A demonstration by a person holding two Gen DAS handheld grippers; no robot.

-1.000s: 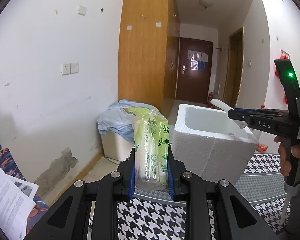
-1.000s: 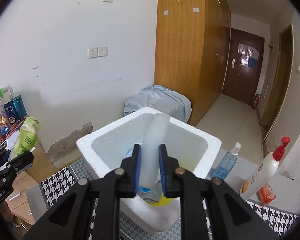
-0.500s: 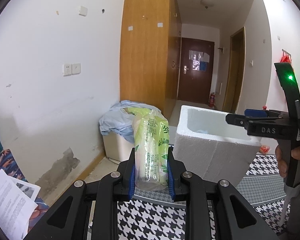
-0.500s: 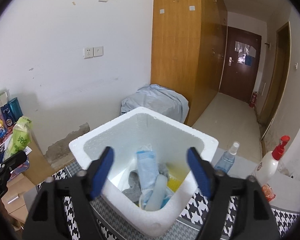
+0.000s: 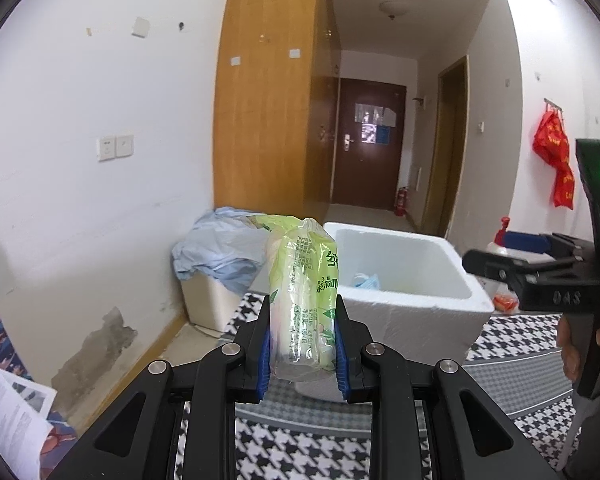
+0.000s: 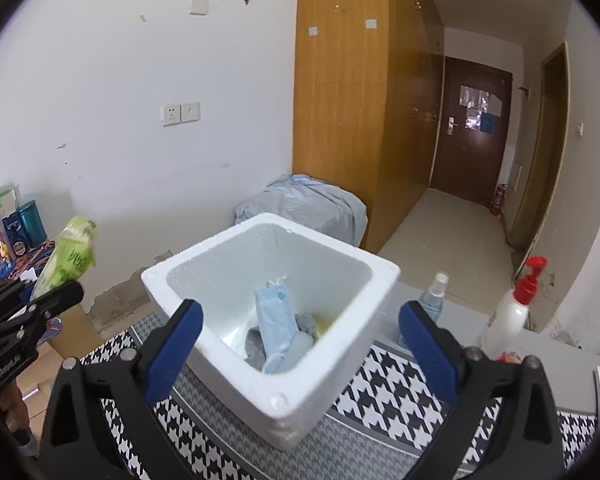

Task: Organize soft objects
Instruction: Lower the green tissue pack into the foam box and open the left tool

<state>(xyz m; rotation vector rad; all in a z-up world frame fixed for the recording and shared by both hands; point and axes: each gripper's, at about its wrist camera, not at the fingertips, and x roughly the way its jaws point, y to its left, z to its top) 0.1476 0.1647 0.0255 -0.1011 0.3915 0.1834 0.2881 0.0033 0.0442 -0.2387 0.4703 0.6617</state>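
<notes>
Gripping the green tissue pack (image 5: 304, 300) upright, the left claw (image 5: 302, 354) sits left of the foam box (image 6: 340, 256); the right claw (image 6: 296, 344), spread empty, hovers over it.

The right gripper (image 6: 298, 344), a second ago clamped on a white tube, now gapes empty above the foam box (image 6: 272, 404), the tube (image 6: 298, 350) lying inside.

You're standing in a lived-in home entryway — ahead of your grippers a tall wooden wardrobe (image 6: 340, 92) lines a corridor ending at a dark front door (image 6: 474, 132), with toiletry bottles (image 6: 8, 236) crowded off to the left.
</notes>
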